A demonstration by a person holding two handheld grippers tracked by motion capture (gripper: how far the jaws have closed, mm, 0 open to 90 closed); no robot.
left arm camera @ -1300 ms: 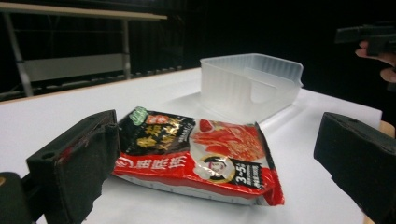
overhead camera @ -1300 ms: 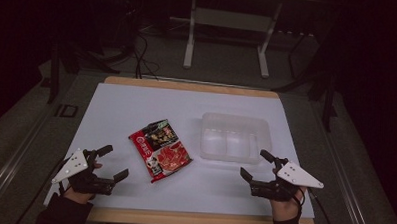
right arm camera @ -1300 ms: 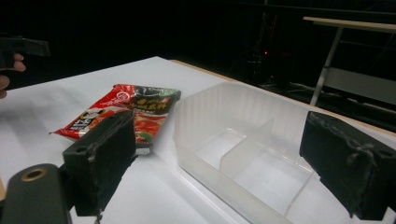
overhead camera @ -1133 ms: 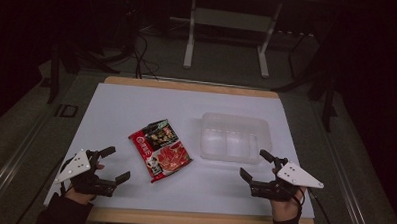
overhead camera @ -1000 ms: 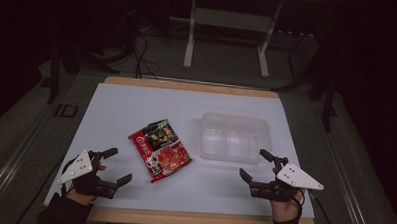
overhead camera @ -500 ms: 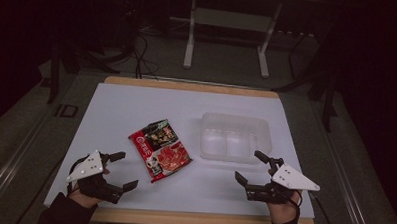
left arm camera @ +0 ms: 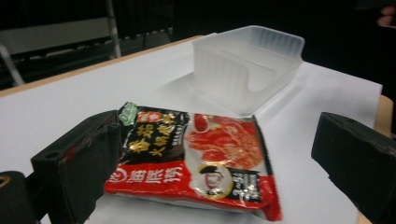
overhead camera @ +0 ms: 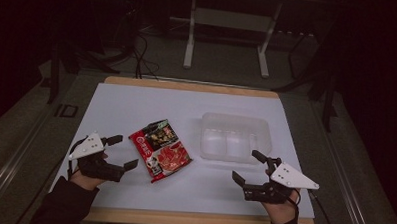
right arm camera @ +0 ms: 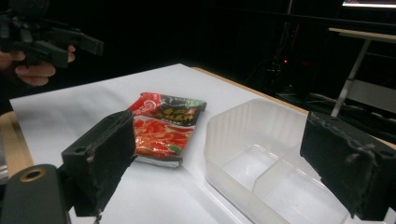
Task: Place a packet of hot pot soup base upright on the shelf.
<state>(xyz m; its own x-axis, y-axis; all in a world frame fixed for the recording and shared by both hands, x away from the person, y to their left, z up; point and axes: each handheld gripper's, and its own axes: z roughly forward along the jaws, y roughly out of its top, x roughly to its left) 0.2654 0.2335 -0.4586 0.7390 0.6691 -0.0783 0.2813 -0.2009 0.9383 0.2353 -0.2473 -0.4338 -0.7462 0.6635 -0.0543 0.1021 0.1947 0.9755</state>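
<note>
One packet (overhead camera: pixel 160 149), one tub (overhead camera: pixel 234 138), two open claws.

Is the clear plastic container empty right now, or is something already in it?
Empty. The clear container shows bare floor in both compartments either side of its divider, and the red packet lies flat on the table beside it, outside its walls.

- desk (overhead camera: pixel 136 105): white top, wooden edge along far and near sides
- red noodle packet (overhead camera: pixel 160 149): flat on desk, left of centre
- clear plastic container (overhead camera: pixel 234 137): on desk, right of packet, two compartments, apart from it
</note>
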